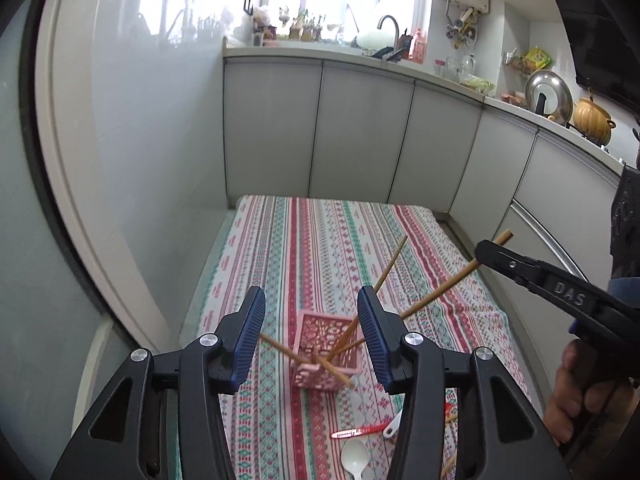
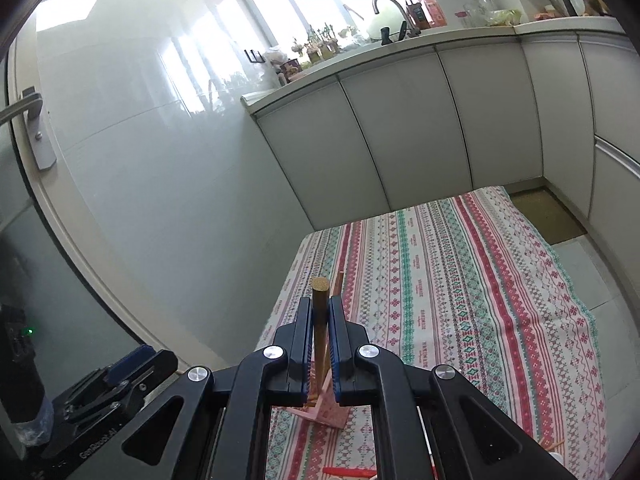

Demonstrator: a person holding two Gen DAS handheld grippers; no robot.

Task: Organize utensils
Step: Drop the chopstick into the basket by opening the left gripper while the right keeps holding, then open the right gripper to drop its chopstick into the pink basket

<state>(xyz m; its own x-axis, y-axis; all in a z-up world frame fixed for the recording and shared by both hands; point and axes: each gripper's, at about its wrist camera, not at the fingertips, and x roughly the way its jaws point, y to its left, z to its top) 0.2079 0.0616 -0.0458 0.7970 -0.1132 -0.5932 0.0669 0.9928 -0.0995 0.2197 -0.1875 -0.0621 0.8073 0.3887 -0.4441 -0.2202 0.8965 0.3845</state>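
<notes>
Right gripper [image 2: 320, 312] is clamped on one chopstick [image 2: 320, 320], pads tight on the shaft near its blunt top end, which pokes out just past the fingertips. From the left wrist view the same stick [image 1: 440, 292] runs long and slanted: top end up-right at the right gripper [image 1: 486, 254], lower end down-left toward the basket [image 1: 326, 354]. So the axis already points at the basket mouth; whether the tip is over the rim or inside it I can't tell, the left gripper's finger hides that stretch.

Left gripper [image 1: 312, 344] is about half open with nothing pressed between the pads. The basket sits straight ahead of it, framed between the two fingers but beyond them, not touched as far as I can see. No earlier picture here, so just the state: jaws apart, empty.

The basket is pink, lattice-walled, on the striped tabletop [image 1: 320, 240], and looks tilted or tipped. Several chopsticks [image 1: 344, 340] are already in it, fanning out at different angles.

Judgement: the coming move is the right hand's, feeding the stick along its own axis down into the basket. Left is nearer the basket and placed to steady it.

Still loose near the front edge: white spoon [image 1: 354, 458], red utensil [image 1: 358, 432], a few more partly hidden.
</notes>
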